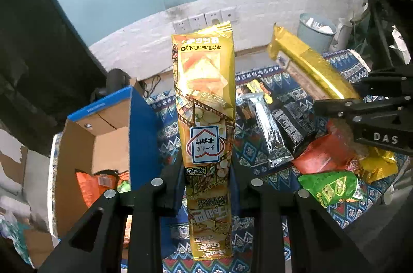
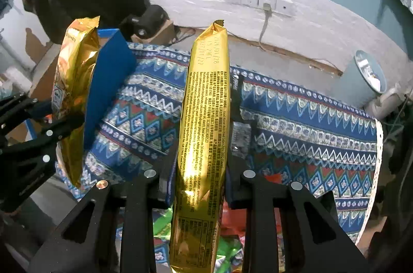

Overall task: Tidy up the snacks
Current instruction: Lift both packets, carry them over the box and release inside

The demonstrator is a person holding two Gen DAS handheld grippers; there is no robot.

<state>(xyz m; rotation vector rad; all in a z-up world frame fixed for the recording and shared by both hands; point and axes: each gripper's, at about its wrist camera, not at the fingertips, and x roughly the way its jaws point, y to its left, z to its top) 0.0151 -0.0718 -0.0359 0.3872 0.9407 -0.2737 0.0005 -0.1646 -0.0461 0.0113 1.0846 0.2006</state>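
In the left wrist view my left gripper [image 1: 207, 177] is shut on a long yellow chip packet [image 1: 206, 97], which stands upright in the air between its fingers. To the right, my right gripper [image 1: 343, 97] is shut on a long gold packet [image 1: 307, 63] that tilts up and to the left. The right wrist view shows that gold packet [image 2: 204, 133] clamped in the right gripper [image 2: 200, 180], its printed back facing me. At the left there, the left gripper [image 2: 59, 115] holds the yellow packet [image 2: 73, 71] beside the box. Both packets hang above the patterned cloth [image 2: 309, 123].
An open cardboard box [image 1: 108, 143] with a blue side stands at the left, with an orange packet [image 1: 90, 185] inside. Silver and black packets [image 1: 278, 128], a red packet [image 1: 325, 151] and a green packet [image 1: 333, 185] lie on the cloth. A pale bin [image 2: 369, 71] stands at the far right by the wall.
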